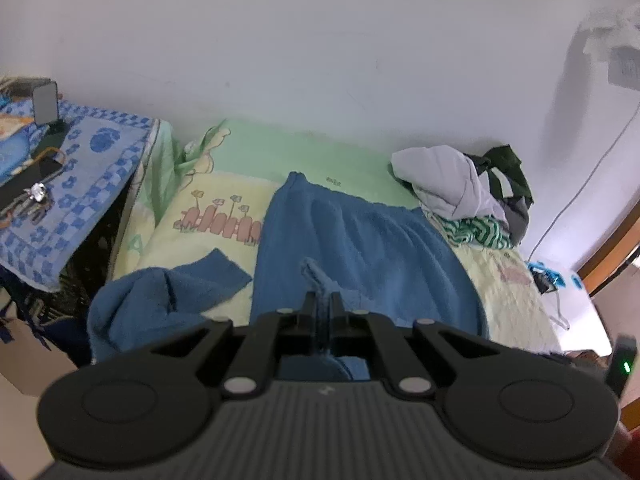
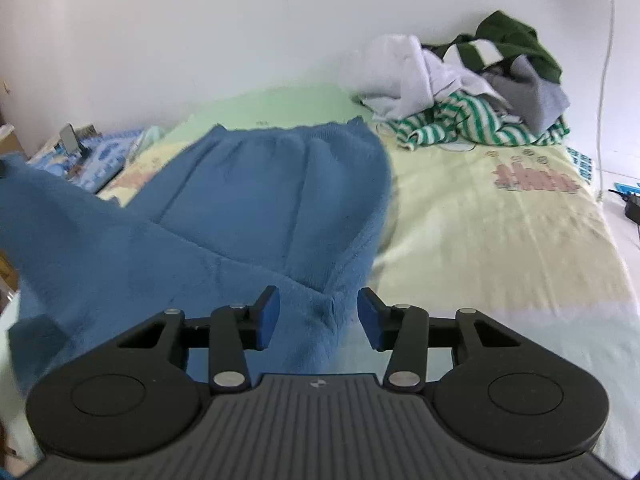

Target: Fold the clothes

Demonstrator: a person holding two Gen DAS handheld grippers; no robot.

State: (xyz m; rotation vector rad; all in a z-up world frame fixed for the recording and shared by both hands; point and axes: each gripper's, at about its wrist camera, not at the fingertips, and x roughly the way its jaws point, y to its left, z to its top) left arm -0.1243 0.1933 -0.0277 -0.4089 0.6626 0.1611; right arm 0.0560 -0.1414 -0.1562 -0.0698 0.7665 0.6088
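Observation:
A blue fleece garment [image 1: 360,240] lies spread on the bed, its waistband toward the wall. My left gripper [image 1: 323,300] is shut on a raised fold of this blue fleece garment, and cloth sticks up between its black fingers. One end of the garment [image 1: 160,300] is bunched at the left. In the right wrist view the same blue fleece garment [image 2: 260,200] fills the middle and left. My right gripper [image 2: 319,314] is open, its blue pads [image 2: 269,316] apart on either side of a cloth corner [image 2: 320,320] that lies between them.
A pile of clothes [image 2: 472,92], white, grey, dark green and green-striped, sits against the wall at the back right. A pale yellow-green sheet [image 2: 500,232] covers the bed. A blue patterned cloth [image 1: 80,184] with a phone and small items lies at the left.

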